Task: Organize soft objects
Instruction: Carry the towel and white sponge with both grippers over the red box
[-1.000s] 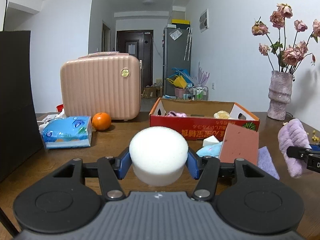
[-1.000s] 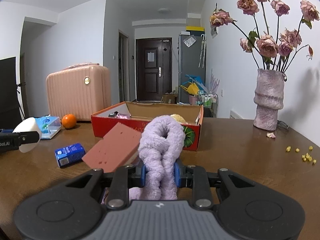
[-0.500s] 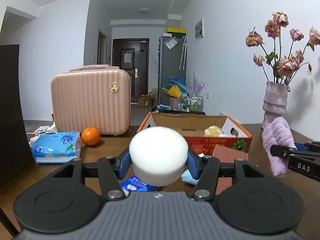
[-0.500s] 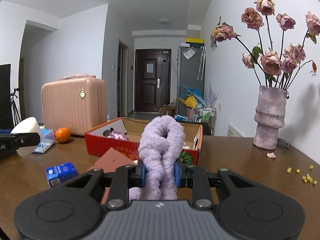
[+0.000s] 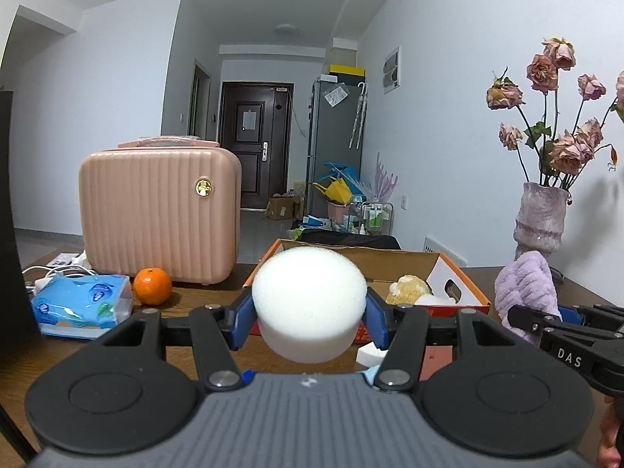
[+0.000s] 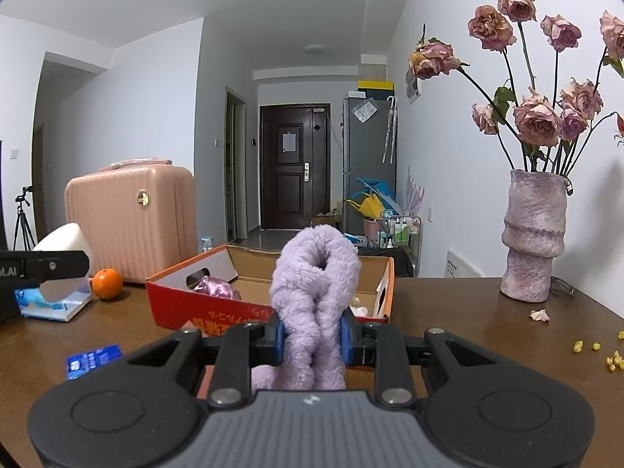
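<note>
Standing upright, purple towel (image 6: 315, 296)

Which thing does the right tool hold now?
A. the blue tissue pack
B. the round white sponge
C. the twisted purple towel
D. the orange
C: the right tool is clamped on the twisted purple towel, with both blue pads pressing its sides.

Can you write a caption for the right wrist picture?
Right gripper squeezing a fluffy purple towel in front of the red box.
</note>
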Tool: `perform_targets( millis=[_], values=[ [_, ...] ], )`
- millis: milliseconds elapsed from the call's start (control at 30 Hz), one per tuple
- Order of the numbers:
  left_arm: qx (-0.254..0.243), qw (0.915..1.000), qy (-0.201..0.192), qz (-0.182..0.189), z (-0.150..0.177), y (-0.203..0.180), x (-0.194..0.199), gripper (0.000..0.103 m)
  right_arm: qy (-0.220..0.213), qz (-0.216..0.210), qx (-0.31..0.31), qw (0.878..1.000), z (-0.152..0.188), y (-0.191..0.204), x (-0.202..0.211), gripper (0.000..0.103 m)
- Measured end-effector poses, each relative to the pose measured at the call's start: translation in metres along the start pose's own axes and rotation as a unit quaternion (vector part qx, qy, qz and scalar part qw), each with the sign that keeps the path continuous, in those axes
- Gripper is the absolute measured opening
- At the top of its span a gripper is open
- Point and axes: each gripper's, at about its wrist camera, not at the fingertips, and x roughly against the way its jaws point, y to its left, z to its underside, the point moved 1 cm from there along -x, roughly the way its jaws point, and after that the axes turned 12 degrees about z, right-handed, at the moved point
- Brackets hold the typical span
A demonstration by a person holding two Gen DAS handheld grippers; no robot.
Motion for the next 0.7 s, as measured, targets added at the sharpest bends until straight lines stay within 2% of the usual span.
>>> perform_targets(
  millis=[700],
  values=[
    [0.024,0.9996,0.004,-0.010,-0.019,0.015,-0.078,0.058,0.014,-0.018,0.001,1.000,-0.020,0.000,-0.072,0.026]
  ],
)
